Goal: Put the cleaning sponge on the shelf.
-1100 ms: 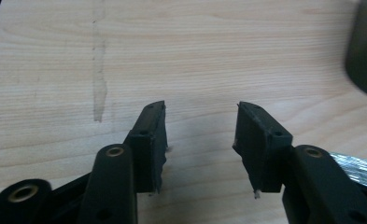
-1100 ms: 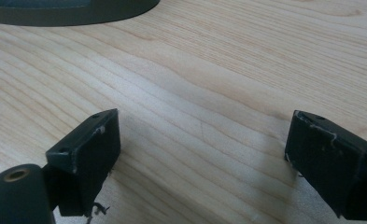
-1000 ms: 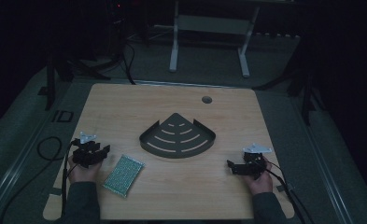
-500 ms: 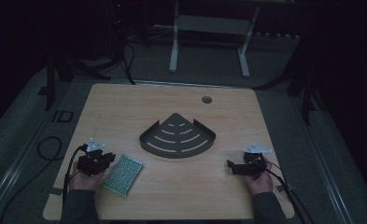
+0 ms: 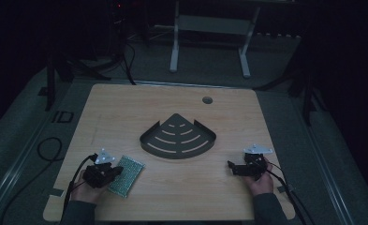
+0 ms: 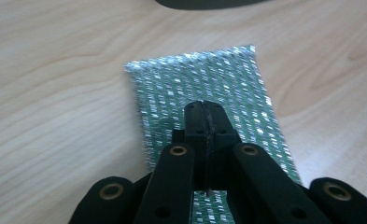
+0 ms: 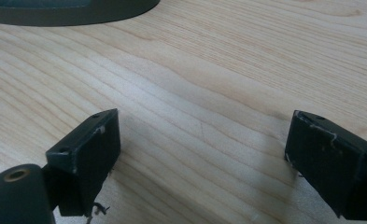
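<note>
Near the front left corner of the table (image 5: 181, 101), the green scouring pad (image 5: 128, 174) lies flat on the wood. The left gripper (image 5: 112, 172) is over its near end. Its jaws have just been closing and are now pressed together, tip to tip, above the pad; in the left gripper view the pad (image 6: 204, 88) seems to be below them, not between them, so I judge it is not yet held.

To take the pad well, the jaws should spread again, go lower, and pinch one short edge, because a flat pad gives little to hold from above.

The right gripper (image 5: 235, 168) rests on bare wood with its jaws spread wide and nothing between them.

I count one pad, one dark corner shelf (image 5: 178, 137) in the middle, and two grippers.
</note>
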Demonstrator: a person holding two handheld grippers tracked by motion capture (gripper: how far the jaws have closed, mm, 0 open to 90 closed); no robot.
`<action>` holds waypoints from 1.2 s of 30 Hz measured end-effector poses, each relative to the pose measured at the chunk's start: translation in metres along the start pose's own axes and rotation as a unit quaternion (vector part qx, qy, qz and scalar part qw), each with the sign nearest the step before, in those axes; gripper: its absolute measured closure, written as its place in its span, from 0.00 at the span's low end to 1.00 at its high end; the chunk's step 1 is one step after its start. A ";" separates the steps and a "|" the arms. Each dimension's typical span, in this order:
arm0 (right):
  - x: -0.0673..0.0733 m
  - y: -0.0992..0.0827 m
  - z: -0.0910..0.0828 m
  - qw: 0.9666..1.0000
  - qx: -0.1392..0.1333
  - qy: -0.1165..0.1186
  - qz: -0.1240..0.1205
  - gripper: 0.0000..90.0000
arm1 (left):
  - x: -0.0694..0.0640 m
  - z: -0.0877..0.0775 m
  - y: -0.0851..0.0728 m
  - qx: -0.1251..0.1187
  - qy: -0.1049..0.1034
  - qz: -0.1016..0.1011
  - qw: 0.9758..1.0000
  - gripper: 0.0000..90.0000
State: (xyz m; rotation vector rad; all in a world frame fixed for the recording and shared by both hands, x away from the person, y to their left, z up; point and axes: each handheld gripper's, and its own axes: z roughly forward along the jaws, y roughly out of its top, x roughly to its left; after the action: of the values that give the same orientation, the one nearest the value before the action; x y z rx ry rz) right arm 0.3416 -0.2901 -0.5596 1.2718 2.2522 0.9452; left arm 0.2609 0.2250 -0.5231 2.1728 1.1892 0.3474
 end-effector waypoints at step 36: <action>0.000 0.000 0.000 1.000 0.000 0.000 0.000 0.11 | -0.037 0.046 0.047 0.032 -0.052 0.037 0.997 0.94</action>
State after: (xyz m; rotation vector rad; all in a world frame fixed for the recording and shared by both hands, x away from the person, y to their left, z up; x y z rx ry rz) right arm 0.3416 -0.2901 -0.5597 1.2718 2.2522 0.9456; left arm 0.2942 0.1576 -0.5261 2.2650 1.0778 0.2265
